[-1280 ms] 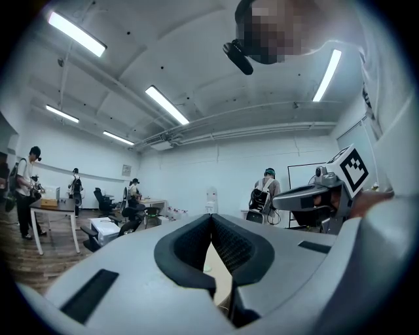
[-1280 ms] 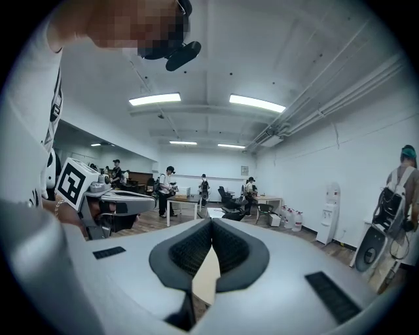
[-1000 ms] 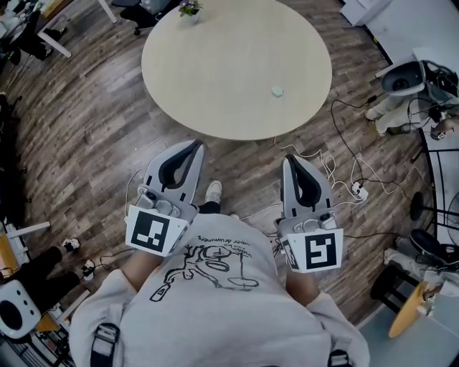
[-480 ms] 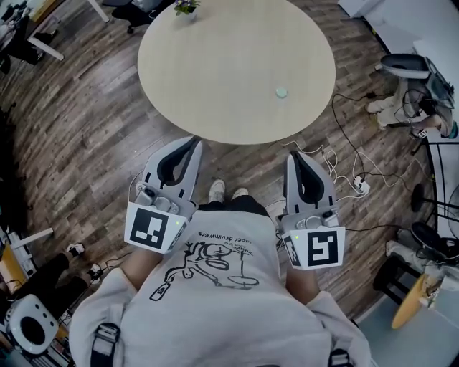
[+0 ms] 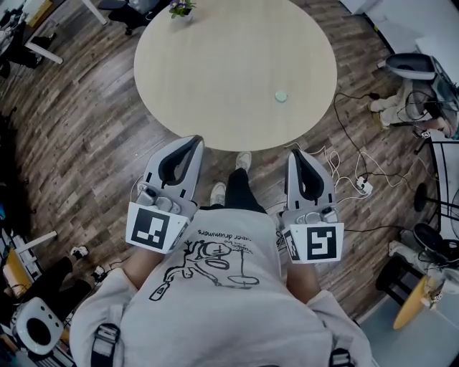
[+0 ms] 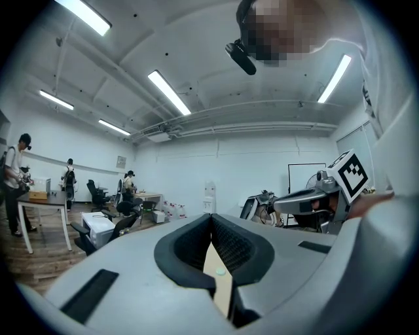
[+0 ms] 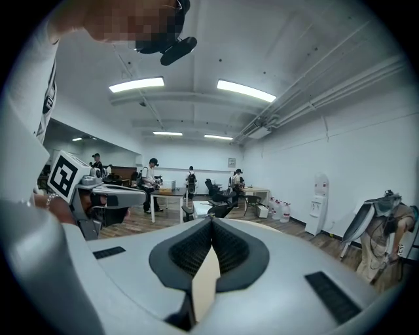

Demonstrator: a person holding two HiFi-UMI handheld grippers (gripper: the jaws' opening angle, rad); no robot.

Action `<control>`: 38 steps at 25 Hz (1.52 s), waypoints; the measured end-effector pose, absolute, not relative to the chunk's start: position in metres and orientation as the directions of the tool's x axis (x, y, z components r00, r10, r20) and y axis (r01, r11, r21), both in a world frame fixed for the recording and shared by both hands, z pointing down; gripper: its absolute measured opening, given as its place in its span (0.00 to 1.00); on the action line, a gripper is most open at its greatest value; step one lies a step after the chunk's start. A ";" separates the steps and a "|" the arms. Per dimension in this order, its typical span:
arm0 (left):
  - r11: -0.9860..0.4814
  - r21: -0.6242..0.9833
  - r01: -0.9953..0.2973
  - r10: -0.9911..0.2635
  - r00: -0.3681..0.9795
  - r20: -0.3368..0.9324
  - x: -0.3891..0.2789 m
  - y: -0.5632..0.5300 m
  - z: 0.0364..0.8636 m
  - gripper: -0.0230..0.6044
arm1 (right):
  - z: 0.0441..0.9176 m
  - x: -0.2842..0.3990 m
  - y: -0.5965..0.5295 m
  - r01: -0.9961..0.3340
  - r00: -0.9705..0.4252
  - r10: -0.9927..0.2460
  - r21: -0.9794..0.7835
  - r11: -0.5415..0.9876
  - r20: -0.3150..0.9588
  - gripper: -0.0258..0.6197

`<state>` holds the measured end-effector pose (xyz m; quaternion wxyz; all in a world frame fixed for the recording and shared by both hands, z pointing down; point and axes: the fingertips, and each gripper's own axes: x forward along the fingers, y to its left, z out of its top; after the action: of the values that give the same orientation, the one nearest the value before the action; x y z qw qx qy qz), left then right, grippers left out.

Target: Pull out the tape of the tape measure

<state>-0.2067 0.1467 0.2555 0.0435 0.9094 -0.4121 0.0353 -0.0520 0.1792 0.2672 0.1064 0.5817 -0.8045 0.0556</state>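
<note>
Jaws together, far from tape measure (image 5: 280, 95).

Head view down onto table (image 5: 215, 72); gripper views level.

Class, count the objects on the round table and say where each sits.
2. A small pale green round object lies on the table, right of centre; a potted plant stands at its far left edge. The far edge leaves the frame, so more may be hidden.

open tabletop (image 5: 215, 72) around one small green disc (image 5: 280, 95)
</note>
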 end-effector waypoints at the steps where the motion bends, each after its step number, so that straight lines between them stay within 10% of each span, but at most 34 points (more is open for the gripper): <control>1: -0.657 0.046 -0.753 -0.746 0.658 0.101 -0.203 0.141 0.256 0.07 | 0.271 -0.047 0.172 -0.950 -0.292 -0.926 0.037 0.310 0.239 0.05; 38: -0.537 0.005 -0.843 -0.815 0.521 0.252 -0.082 -0.064 0.295 0.07 | 0.700 0.110 -0.072 -0.988 -0.117 -0.653 -0.154 0.001 0.748 0.19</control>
<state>-0.0822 -0.0640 0.2953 0.0634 0.8698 -0.4768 0.1102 0.1101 -0.0721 0.6999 0.2442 0.6179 -0.6641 0.3428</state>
